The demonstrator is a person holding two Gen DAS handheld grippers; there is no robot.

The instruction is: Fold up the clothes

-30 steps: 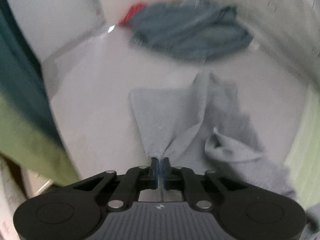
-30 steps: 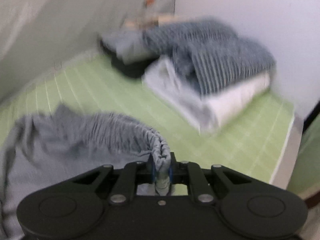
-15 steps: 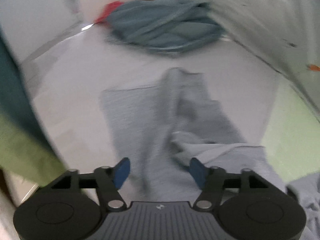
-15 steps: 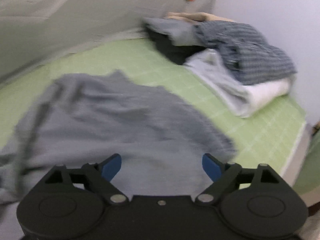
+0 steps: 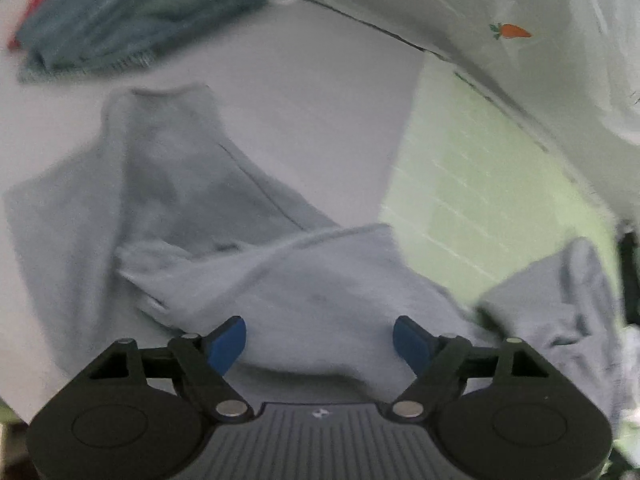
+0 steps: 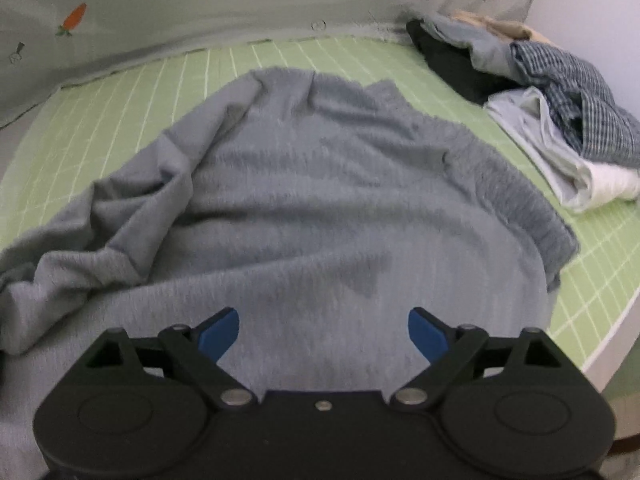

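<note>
A green checked mat [image 6: 120,100] is covering the bed, with a carrot-print curtain [image 6: 200,4] hanging behind it. A grey sweater [image 6: 320,200] is lying rumpled across the mat. The left gripper [image 5: 320,340] is opening its fingers; the right gripper [image 6: 324,332] is hovering released, grasping nothing.

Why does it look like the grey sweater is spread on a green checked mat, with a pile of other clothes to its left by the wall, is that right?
Nearly. The grey sweater does lie on the green checked mat, but the pile of other clothes sits to its right, not its left. The right wrist view shows it.
</note>
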